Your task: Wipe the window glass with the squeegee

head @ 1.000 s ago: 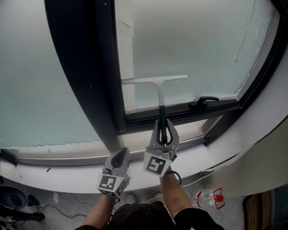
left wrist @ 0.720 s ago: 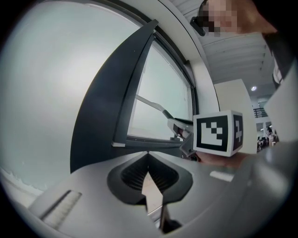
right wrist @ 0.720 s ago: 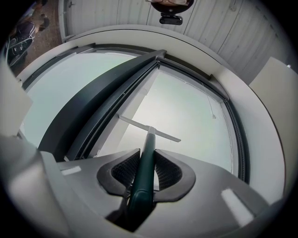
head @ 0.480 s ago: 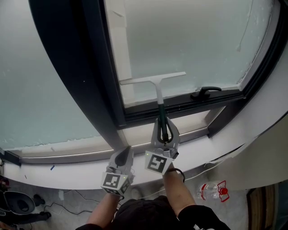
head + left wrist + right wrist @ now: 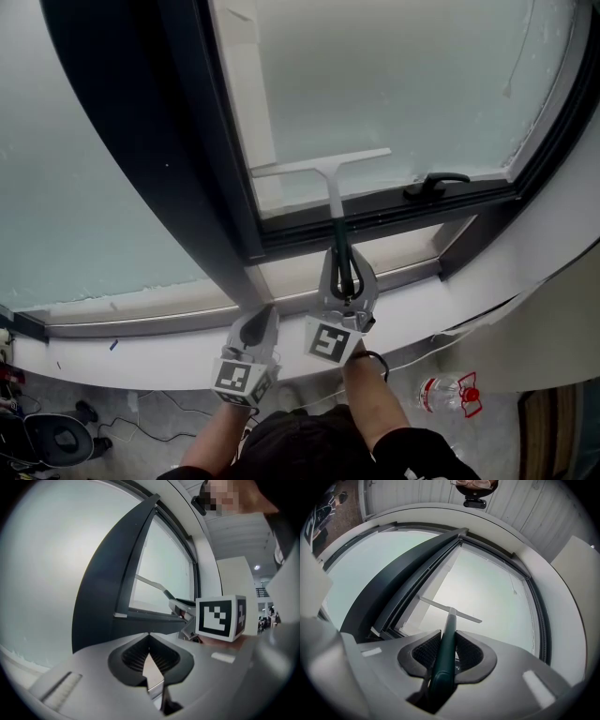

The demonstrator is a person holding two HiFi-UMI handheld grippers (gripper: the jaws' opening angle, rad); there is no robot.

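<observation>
Squeegee (image 5: 330,187) sits just above the centre of the frame. Its pale blade seems to lie flat against the lower part of the window glass (image 5: 403,84), though contact is hard to confirm. Right gripper (image 5: 344,253) pinches the dark green handle between its pads. Left gripper (image 5: 261,317), lower left of it, has its fingers pressed together on nothing. A black latch (image 5: 433,184) sits right of the blade. At lower right, a clear bottle (image 5: 448,394) carries a red label whose print is unreadable.
</observation>
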